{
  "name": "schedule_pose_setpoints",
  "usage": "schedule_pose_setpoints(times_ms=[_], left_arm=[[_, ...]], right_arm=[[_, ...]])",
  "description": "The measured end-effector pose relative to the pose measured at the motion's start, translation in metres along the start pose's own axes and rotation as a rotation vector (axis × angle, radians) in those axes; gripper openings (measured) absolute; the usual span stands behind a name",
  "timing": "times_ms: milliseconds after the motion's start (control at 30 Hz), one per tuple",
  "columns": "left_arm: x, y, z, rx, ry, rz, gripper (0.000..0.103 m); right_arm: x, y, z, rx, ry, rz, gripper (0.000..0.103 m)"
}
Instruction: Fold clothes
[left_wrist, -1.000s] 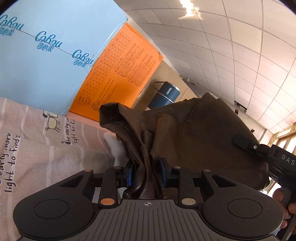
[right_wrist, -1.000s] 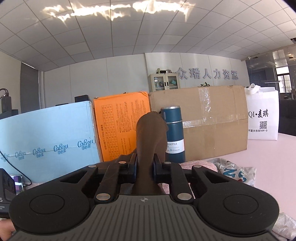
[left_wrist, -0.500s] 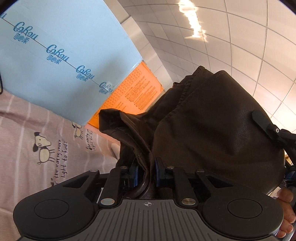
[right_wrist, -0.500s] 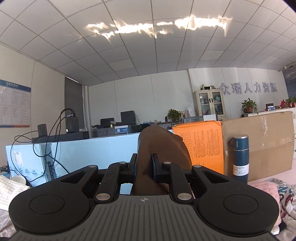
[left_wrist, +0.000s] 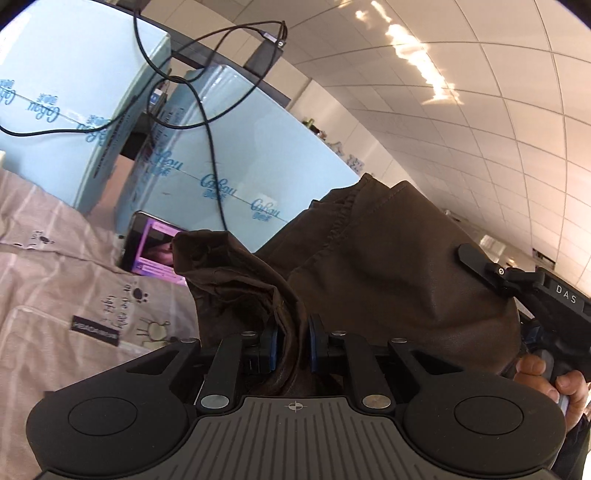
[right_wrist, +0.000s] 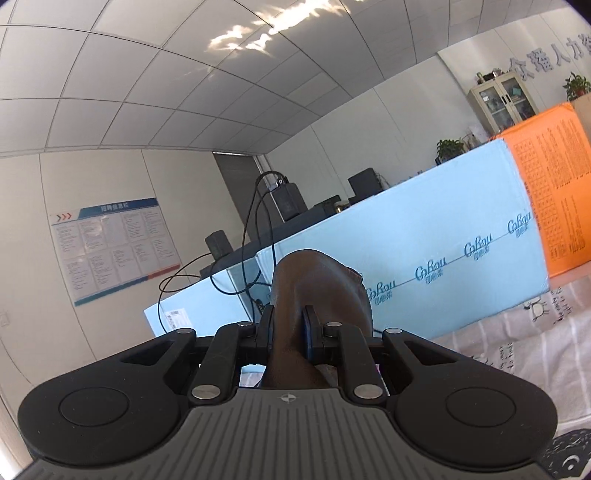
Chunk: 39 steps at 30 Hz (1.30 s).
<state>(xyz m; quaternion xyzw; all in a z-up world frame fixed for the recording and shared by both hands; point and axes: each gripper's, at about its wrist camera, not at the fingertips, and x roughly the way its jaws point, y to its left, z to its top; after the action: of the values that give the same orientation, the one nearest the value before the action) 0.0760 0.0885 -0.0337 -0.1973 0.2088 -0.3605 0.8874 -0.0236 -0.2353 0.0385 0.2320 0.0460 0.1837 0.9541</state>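
Note:
A dark brown garment (left_wrist: 388, 280) hangs lifted in the air between both grippers. My left gripper (left_wrist: 293, 343) is shut on a bunched fold of it, blue pads pressing the cloth. In the left wrist view the other gripper's black body (left_wrist: 546, 306) shows at the right edge with a person's hand (left_wrist: 554, 380) on its handle. In the right wrist view my right gripper (right_wrist: 288, 328) is shut on another edge of the brown garment (right_wrist: 317, 280), which sticks up past the fingertips. The garment's lower part is hidden behind the gripper bodies.
A pinkish-grey printed bedsheet (left_wrist: 74, 291) covers the surface below. Light blue boxes (left_wrist: 240, 166) stand along its far side, an orange box (right_wrist: 554, 184) beyond them. A lit phone (left_wrist: 151, 247) leans on a blue box. Black cables (left_wrist: 207, 110) hang over the boxes.
Both grippers have swung left with the garment: the orange box and blue bottle left the left view, and the blue boxes, cables and phone came in. The left jaws closed tighter on the cloth.

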Motion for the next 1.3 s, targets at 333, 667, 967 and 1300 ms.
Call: schedule_pose_setpoints(times_ms=[333, 667, 967, 1300], left_arm=[[-0.001, 0.012, -0.029, 0.107, 0.18, 0.037, 0.015], [0.01, 0.024, -0.029, 0.1, 0.279, 0.174, 0.052], [0.061, 0.035, 0.012, 0.157, 0.296, 0.219, 0.065], [0.078, 0.073, 0.008, 0.022, 0.275, 0.124, 0.074]], right_arm=[[-0.02, -0.034, -0.05, 0.048, 0.173, -0.234, 0.013], [-0.03, -0.043, -0.075, -0.164, 0.211, -0.438, 0.073], [-0.004, 0.013, -0.101, -0.403, 0.431, 0.087, 0.099], [0.033, 0.027, -0.123, -0.583, 0.564, -0.069, 0.099]])
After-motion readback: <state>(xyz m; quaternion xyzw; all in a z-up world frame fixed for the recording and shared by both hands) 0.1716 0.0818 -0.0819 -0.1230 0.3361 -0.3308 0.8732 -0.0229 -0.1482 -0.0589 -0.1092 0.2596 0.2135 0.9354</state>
